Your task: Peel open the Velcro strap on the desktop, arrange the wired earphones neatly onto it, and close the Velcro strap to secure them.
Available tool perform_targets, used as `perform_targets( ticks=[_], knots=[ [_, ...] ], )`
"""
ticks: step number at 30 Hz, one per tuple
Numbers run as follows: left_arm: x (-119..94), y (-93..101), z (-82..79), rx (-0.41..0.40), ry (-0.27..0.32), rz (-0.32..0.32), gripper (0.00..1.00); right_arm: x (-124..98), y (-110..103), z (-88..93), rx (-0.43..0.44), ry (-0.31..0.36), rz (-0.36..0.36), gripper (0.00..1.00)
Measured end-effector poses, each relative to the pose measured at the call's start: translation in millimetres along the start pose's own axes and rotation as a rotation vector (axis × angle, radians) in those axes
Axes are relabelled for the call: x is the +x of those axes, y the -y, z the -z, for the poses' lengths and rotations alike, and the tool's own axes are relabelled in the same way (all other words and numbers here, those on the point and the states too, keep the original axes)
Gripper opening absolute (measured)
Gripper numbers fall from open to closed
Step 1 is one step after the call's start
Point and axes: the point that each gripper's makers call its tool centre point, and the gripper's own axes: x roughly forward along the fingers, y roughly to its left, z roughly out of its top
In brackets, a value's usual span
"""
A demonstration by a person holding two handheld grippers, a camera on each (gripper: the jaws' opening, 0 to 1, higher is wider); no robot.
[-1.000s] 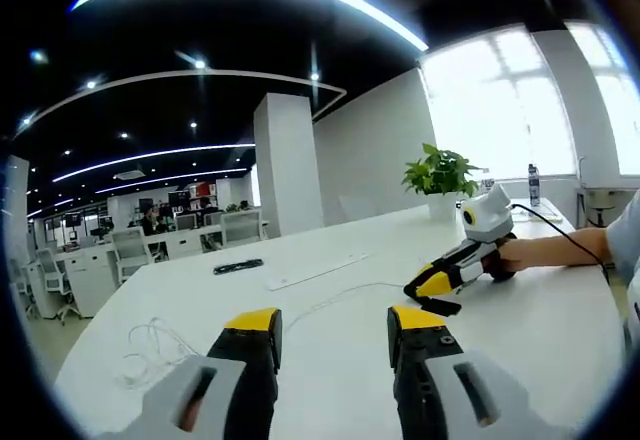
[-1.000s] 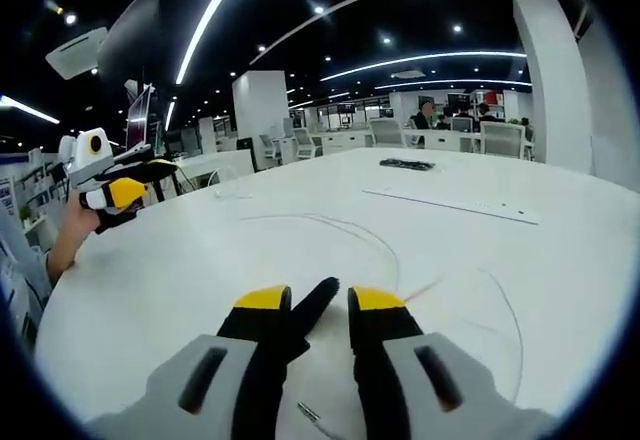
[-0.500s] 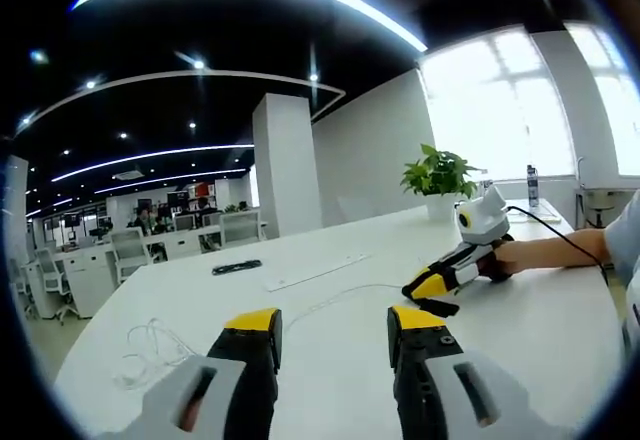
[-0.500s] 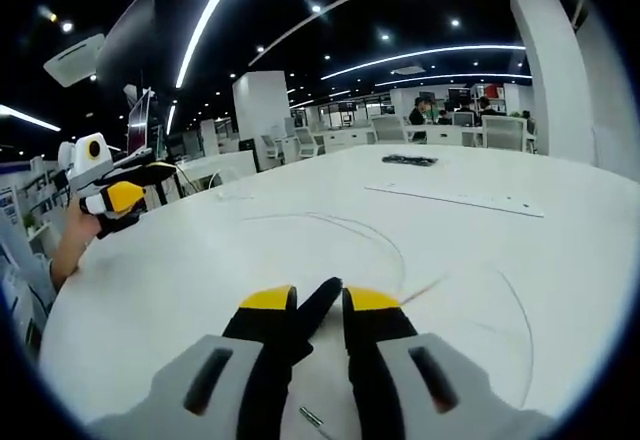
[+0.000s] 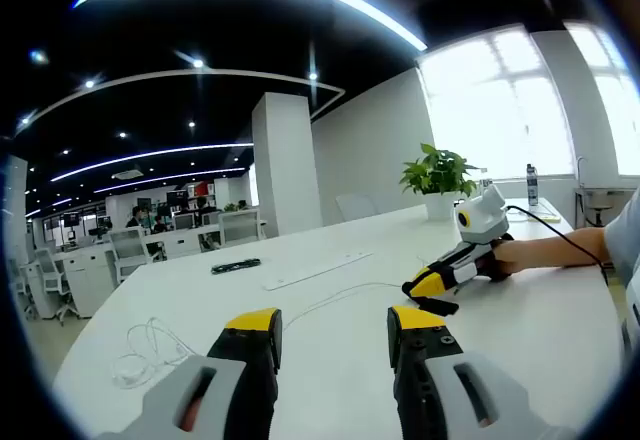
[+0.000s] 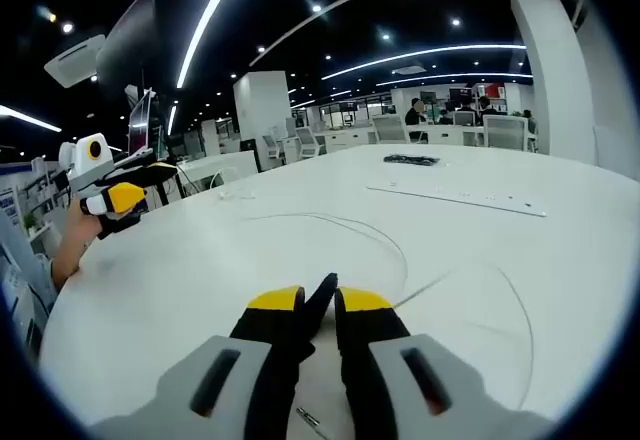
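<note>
Velcro strap: the dark, narrow fabric Velcro strap (image 6: 321,298) stands up between the yellow-tipped jaws of the right gripper (image 6: 318,301), low and central in the right gripper view, over the near part of the white round table (image 6: 200,260).
Right gripper: its jaws are pinched in on the strap, closer together than half a second ago, when a wider gap showed on either side of it.
Left gripper: the left gripper (image 5: 333,321) holds its yellow-tipped jaws well apart with nothing between them, as before; in the right gripper view it (image 6: 125,200) hangs far left at the table edge.
Earphones: in the left gripper view the thin white wired earphones (image 5: 150,345) lie in a loose tangle on the table, near left; their place is unchanged.
Cable: a thin pale cable (image 6: 380,240) curves across the table ahead of the right gripper.
Left view extras: a green potted plant (image 5: 440,175) far right, and the right gripper (image 5: 437,285) held by a hand (image 5: 515,256).
Far table: a flat black object (image 6: 411,159) and a long white strip (image 6: 460,198) lie toward the far side.
</note>
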Motion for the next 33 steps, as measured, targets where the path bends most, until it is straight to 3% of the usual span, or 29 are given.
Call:
perform_targets(
  ticks=[33],
  knots=[
    [0.9, -1.0, 3.7, -0.007, -0.015, 0.001, 0.46, -0.9, 0.2, 0.4, -0.008, -0.007, -0.003, 0.08]
  ],
)
